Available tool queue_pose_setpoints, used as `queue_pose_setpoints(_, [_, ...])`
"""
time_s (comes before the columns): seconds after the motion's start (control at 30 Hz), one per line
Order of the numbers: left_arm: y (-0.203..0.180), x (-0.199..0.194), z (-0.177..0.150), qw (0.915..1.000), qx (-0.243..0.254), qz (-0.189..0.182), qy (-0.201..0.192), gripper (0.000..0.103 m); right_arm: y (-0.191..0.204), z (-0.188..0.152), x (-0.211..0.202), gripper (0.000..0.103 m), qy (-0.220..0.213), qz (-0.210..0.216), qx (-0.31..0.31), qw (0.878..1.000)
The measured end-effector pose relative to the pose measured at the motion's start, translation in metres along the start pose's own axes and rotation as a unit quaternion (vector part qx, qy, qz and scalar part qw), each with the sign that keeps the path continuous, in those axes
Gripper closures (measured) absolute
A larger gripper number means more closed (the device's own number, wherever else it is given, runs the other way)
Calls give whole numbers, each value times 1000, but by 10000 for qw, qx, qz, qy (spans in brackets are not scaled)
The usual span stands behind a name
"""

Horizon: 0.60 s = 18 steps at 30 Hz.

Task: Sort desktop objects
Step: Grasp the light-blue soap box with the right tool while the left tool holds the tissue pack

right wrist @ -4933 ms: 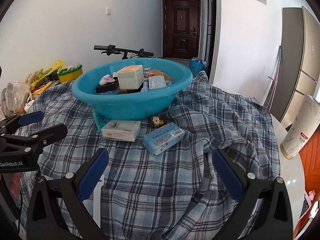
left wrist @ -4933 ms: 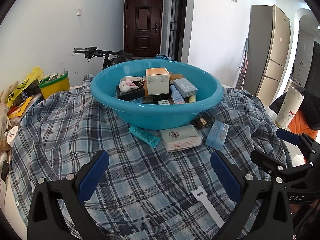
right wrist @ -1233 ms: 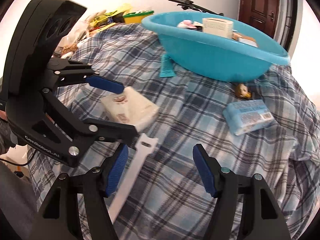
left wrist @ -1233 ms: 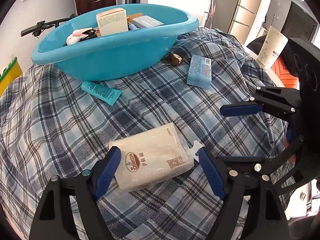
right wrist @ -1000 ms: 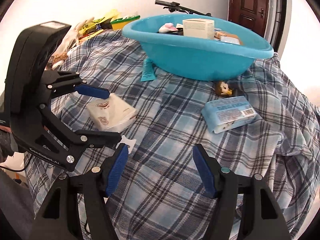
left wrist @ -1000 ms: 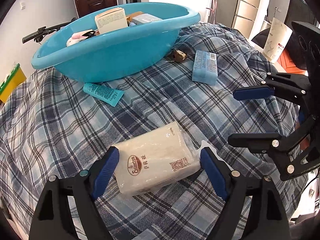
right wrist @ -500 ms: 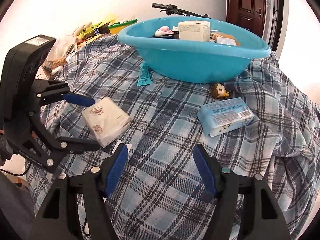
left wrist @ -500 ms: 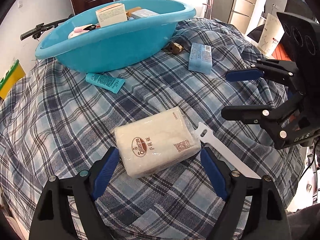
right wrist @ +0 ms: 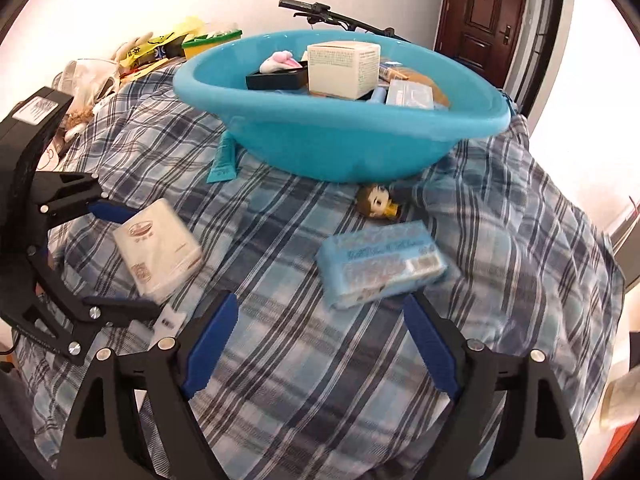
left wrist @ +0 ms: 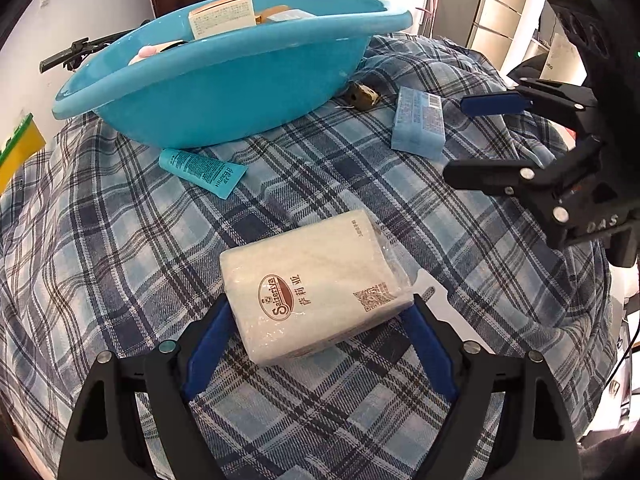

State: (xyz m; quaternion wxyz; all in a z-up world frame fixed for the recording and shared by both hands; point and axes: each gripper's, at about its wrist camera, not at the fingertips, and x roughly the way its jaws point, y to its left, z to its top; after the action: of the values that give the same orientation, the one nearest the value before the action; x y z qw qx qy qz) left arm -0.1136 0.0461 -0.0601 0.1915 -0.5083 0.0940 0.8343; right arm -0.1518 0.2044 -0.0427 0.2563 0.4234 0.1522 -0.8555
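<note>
left gripper (left wrist: 320, 332) wide, jaws straddling the near end of the white Saizeriya tissue pack (left wrist: 316, 284). Blue pads sit just beside its two sides, tiny gap on each, can't confirm contact, pack lies flat on the plaid cloth (left wrist: 100, 248), not lifted. Right wrist view shows the same: pack (right wrist: 158, 250) between the left gripper's fingers, resting on the cloth

right gripper (right wrist: 320, 340) jaws opening, nothing between them. Pale blue tissue pack (right wrist: 380, 264) lies just beyond its fingertips, near the right one, not touched. In the left wrist view that gripper sits at the right edge, blue pad (left wrist: 492, 103) just right of that blue pack (left wrist: 418, 122)

white strap with a slot (left wrist: 434, 300) lies on the cloth, one end tucked under the white pack's right corner

teal tube (left wrist: 202, 168) lies flat touching the near base of the blue plastic basin (left wrist: 224, 92). Small big-headed figurine (right wrist: 378, 202) lies on its side just in front of the basin, between it and the blue pack

basin holds a cream carton (right wrist: 344, 68), black tray (right wrist: 278, 78), pink-and-white soft item (right wrist: 278, 60), a pale blue packet (right wrist: 410, 94); rest too stacked to tell

bike handlebar (right wrist: 320, 10) behind the basin, dark door (right wrist: 484, 12) at back right, yellow bags and a green-lidded box (right wrist: 212, 40) at back left
</note>
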Motion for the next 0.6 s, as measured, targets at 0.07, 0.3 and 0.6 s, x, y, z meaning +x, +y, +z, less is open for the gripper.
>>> queue_pose_setpoints(0.07, [5, -3, 0, 9999, -67, 9, -132, 17, -7, 6, 6, 18, -57, 44, -56, 10000])
queue_pose_setpoints(0.3, [17, -13, -1, 9992, -155, 18, -371, 25, -29, 12, 23, 18, -86, 262, 143, 9995])
queue_pose_setpoints(0.6, [17, -25, -4, 9986, -128, -45, -518, 26, -36, 13, 38, 18, 66, 267, -21, 9996])
